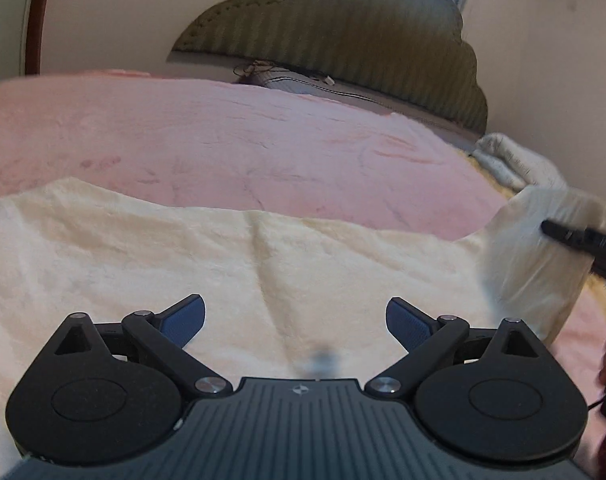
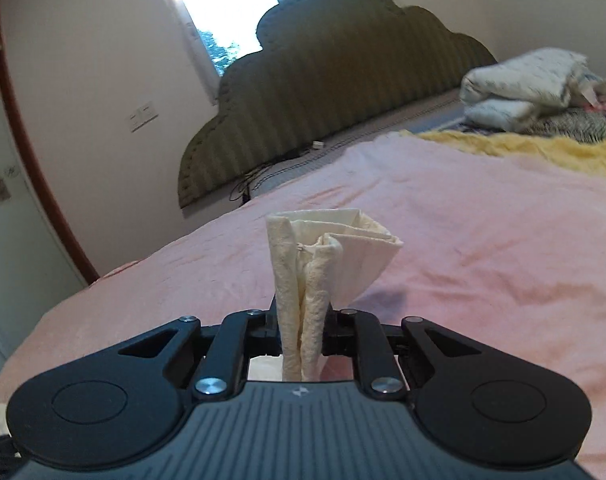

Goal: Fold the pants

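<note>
Your right claw is clamped on a bunched fold of the cream pants, lifting it off the pink bed, while your left claw hangs wide and empty above them.

A: What lies under the left gripper?
B: Cream pants spread on a pink blanket; jaws wide apart, nothing between them.
A: At right?
B: The right gripper lifting a pants corner.
</note>
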Demonstrator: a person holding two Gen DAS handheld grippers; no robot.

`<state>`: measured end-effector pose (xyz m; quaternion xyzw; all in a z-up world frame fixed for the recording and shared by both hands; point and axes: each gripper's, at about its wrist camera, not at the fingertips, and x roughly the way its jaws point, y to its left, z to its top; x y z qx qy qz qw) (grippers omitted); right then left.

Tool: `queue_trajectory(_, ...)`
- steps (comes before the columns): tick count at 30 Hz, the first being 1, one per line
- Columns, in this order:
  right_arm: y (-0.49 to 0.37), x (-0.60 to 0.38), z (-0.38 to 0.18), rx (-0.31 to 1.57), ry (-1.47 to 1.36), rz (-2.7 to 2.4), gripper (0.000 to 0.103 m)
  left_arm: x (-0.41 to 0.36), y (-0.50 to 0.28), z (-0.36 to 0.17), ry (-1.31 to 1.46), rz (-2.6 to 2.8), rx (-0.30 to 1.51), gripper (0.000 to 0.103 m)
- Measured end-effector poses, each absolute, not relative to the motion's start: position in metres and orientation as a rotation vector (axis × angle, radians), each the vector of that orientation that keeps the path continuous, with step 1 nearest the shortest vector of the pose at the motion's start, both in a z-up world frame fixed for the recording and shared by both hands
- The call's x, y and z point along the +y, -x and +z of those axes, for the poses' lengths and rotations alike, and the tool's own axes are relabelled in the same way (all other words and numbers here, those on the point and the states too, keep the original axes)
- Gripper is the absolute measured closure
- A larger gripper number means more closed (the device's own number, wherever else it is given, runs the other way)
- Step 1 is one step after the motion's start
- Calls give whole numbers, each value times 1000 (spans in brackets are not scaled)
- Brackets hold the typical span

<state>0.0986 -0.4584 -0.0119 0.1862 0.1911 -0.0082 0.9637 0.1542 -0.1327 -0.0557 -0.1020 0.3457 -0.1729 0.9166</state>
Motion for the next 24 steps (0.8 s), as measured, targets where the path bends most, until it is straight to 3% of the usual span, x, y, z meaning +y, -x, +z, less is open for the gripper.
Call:
queue_trajectory(8,-81,-382,0,376,-115,104,89,-154,-215,-50,847,-752,882,1)
queue_trajectory(15,-59,-304,-8,415,180,261,89,-161,-211,-56,828,-666,827,4)
queue_trajectory(16,-57,-296,-10,414,201,278,89,-160,-212,-59,821,-644,847,12)
queue_trajectory(17,-57,-291,-11,418,212,287,89,-157,-214,-63,822,-628,866,34)
queue_trajectory(18,-58,-285,-13,423,222,297,89,-155,-217,-65,818,-612,889,46)
queue_trajectory(19,-58,-281,-13,427,229,304,89,-146,-222,-66,792,-587,908,70)
queue_trajectory(20,-60,-276,-14,438,237,312,89,-143,-223,-65,740,-542,909,82)
queue_trajectory(21,-61,-273,-15,452,243,321,88,-139,-222,-62,681,-496,892,84)
queue_trajectory(22,-63,-269,-14,459,250,335,88,-136,-221,-58,617,-458,875,93)
queue_trajectory(24,-67,-254,-13,470,268,380,88,-130,-218,-48,495,-407,851,95)
